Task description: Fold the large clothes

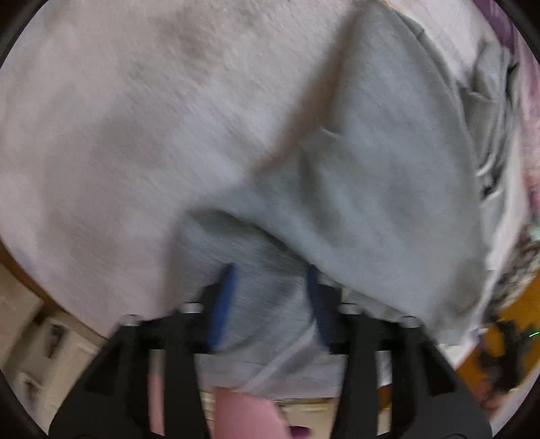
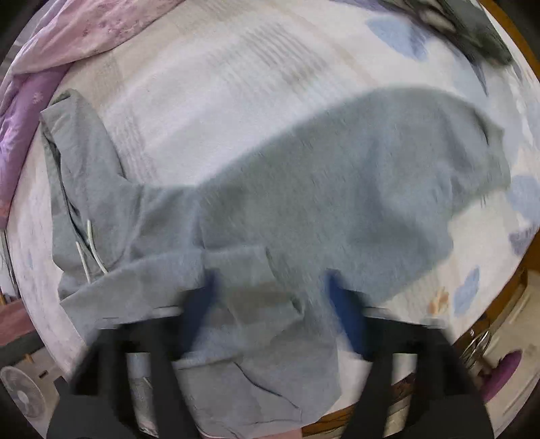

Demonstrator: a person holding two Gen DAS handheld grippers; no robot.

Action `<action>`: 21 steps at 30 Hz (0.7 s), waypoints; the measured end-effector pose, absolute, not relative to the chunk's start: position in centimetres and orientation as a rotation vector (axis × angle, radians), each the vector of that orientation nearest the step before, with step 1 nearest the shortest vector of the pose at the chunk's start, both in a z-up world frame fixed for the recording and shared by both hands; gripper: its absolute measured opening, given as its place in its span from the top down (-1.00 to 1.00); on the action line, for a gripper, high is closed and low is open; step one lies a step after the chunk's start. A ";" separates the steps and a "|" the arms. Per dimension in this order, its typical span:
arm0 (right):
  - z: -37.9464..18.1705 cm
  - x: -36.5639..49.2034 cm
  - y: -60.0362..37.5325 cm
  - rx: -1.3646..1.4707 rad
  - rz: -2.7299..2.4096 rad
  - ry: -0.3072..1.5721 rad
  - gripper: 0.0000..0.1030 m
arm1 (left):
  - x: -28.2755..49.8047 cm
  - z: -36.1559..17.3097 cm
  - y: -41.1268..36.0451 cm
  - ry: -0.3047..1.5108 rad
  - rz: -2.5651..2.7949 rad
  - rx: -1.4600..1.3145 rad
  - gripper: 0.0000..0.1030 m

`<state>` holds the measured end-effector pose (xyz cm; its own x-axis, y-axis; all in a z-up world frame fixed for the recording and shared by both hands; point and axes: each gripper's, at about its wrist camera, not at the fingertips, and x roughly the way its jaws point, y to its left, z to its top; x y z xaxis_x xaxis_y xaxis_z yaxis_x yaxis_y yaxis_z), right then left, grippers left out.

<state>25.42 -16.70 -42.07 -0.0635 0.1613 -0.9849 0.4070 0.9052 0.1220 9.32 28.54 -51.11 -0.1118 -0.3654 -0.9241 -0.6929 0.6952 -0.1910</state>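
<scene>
A large grey-green hooded sweatshirt [image 2: 303,189] lies spread on a bed, its hood [image 2: 77,162] and white drawstrings [image 2: 89,250] at the left of the right wrist view. It also fills the right half of the left wrist view [image 1: 388,169]. My left gripper [image 1: 270,290] has its blue fingers around a bunched fold of the sweatshirt, with cloth between them. My right gripper [image 2: 273,297] has its blue fingers spread wide, with the sweatshirt's edge lying between them. Both views are motion-blurred.
The bed sheet [image 2: 209,87] is pale with blue patches. A pink-purple quilt [image 2: 67,37] lies at the far left. Dark clothes [image 2: 472,30] sit at the far right corner. The wooden bed edge [image 2: 506,297] runs at the right. A fan [image 2: 20,395] stands on the floor.
</scene>
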 end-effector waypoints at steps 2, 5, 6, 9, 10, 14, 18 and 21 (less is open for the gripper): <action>-42.7 24.2 -16.1 0.443 -0.223 1.665 -0.43 | 9.3 -51.6 28.7 1.645 0.352 -0.963 -0.14; -44.6 22.5 -15.1 0.509 -0.219 1.716 -0.43 | 9.1 -53.8 29.3 1.591 0.420 -1.044 -0.13; -45.2 22.1 -14.9 0.532 -0.218 1.722 -0.43 | 9.1 -54.3 29.6 1.584 0.447 -1.066 -0.09; -46.1 22.2 -14.4 0.561 -0.211 1.697 -0.41 | 8.3 -53.6 31.6 1.516 0.538 -1.097 0.94; -46.2 22.3 -14.3 0.571 -0.207 1.683 -0.37 | 8.2 -53.3 32.1 1.506 0.528 -1.087 0.93; -47.0 23.1 -13.4 0.641 -0.145 1.645 0.18 | 8.3 -50.9 35.7 1.481 0.527 -1.003 0.93; -47.5 23.8 -10.5 0.586 -0.076 1.657 0.63 | 7.8 -49.2 38.8 1.433 0.559 -1.022 0.93; -46.9 23.6 -8.3 0.523 -0.065 1.662 0.65 | 7.4 -49.1 38.4 1.445 0.566 -0.980 0.92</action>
<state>23.56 -8.26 -46.95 -0.0668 0.2988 -0.9520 0.3720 0.8928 0.2541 7.37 38.37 -49.08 0.0982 -0.2329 -0.9675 -0.8278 0.5205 -0.2093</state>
